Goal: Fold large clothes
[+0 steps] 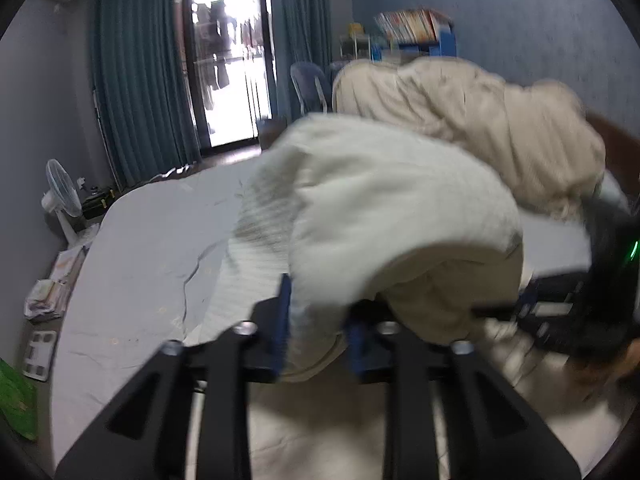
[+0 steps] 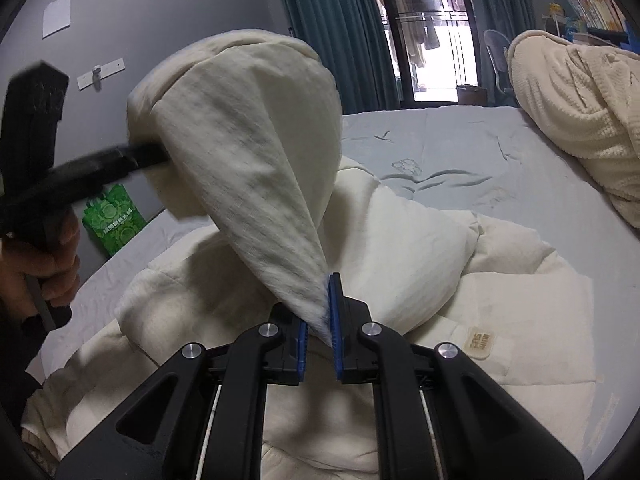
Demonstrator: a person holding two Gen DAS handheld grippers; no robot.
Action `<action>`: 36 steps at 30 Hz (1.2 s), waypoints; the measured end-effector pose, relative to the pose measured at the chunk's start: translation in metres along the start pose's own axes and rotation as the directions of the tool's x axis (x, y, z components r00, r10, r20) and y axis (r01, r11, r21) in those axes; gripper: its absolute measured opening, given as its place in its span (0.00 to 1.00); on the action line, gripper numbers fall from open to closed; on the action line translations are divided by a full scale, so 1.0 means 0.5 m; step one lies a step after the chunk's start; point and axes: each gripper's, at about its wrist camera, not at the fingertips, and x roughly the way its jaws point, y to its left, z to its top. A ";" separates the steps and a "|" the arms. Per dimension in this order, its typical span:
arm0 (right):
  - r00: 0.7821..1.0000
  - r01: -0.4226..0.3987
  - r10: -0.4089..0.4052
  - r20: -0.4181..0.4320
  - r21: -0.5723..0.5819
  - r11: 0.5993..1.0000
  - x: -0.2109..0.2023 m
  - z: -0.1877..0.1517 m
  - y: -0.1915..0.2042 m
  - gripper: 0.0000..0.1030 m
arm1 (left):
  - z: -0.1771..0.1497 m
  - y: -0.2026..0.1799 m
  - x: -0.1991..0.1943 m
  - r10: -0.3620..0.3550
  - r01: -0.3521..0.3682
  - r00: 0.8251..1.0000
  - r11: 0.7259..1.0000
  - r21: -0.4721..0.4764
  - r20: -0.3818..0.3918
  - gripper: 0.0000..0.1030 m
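Observation:
A large cream padded garment lies spread on the bed. My right gripper is shut on a bunched fold of its cloth and holds it up off the bed. My left gripper is shut on another part of the same garment, which billows over its blue pads. In the right wrist view the left gripper reaches in from the left, its tips buried in the lifted cloth. The right gripper's body shows at the right of the left wrist view.
The bed has a pale blue-grey sheet. A bulky cream blanket is heaped at the bed's far right side. A green bag stands by the left wall, a white fan and stacked papers on the floor beside the bed.

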 end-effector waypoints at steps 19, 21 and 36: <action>0.999 0.050 -0.051 0.017 0.072 0.996 -0.052 -0.031 -0.012 0.13 | -0.144 -0.087 -0.110 0.005 -0.003 1.000 0.996 0.086 -0.023 0.07; 0.998 0.055 -0.056 0.007 0.069 0.996 -0.054 -0.043 -0.014 0.14 | -0.154 -0.099 -0.109 0.007 -0.004 0.999 0.996 0.090 -0.035 0.07; 0.994 -0.055 0.043 0.100 0.122 0.991 -0.171 -0.047 -0.022 0.61 | -0.215 -0.117 -0.075 0.060 -0.043 0.993 0.985 0.164 -0.097 0.07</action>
